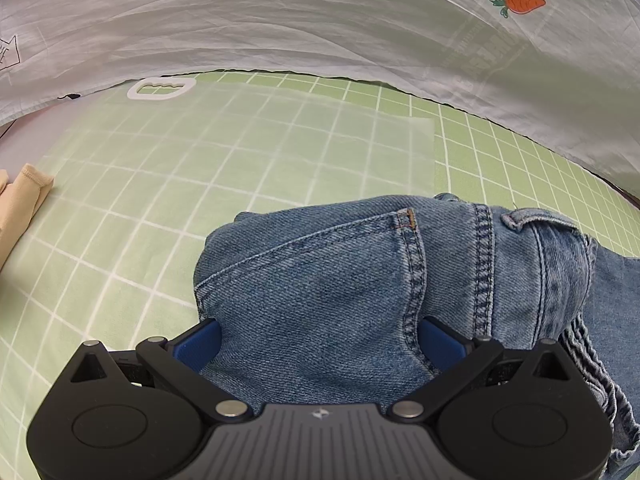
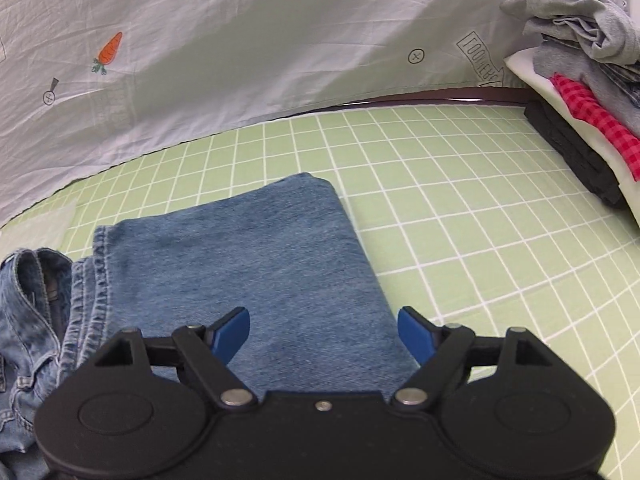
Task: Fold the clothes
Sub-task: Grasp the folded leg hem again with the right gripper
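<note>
Work surface: a green cloth with a white grid. At its far edge hangs a pale, creased sheet printed with carrots and small line symbols.

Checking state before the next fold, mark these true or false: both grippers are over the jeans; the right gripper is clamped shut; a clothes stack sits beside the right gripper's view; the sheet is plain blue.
1. Both the left gripper and right gripper are over the jeans: true.
2. Right gripper clamped shut: false, its jaws stand open.
3. A clothes stack sits at far right: true.
4. The sheet is plain blue: false, green with a white grid.
</note>
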The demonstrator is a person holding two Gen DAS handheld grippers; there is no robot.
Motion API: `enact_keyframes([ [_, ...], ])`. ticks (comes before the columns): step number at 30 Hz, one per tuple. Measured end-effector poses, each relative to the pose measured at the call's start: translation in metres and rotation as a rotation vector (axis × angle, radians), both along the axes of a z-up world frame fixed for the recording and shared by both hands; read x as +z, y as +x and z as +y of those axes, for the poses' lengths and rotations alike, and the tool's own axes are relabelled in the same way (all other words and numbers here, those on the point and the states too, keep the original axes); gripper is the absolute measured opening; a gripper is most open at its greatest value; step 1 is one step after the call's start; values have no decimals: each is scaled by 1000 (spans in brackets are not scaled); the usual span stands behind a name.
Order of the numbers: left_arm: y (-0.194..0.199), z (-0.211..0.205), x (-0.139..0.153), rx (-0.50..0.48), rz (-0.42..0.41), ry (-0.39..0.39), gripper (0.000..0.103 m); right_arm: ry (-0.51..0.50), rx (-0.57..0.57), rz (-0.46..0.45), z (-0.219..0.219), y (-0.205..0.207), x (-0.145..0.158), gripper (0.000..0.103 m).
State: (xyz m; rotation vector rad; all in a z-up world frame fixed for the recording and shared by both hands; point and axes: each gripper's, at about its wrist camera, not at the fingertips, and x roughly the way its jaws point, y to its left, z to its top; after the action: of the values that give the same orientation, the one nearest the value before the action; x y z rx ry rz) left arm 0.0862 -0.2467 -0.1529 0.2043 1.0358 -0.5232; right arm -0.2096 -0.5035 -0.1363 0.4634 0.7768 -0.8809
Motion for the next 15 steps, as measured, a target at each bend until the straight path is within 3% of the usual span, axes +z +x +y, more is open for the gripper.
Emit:
enact_keyframes([
  [15,-1,0,-1,2,5,3,103,79,-22,16,-18,-2,-29,88],
])
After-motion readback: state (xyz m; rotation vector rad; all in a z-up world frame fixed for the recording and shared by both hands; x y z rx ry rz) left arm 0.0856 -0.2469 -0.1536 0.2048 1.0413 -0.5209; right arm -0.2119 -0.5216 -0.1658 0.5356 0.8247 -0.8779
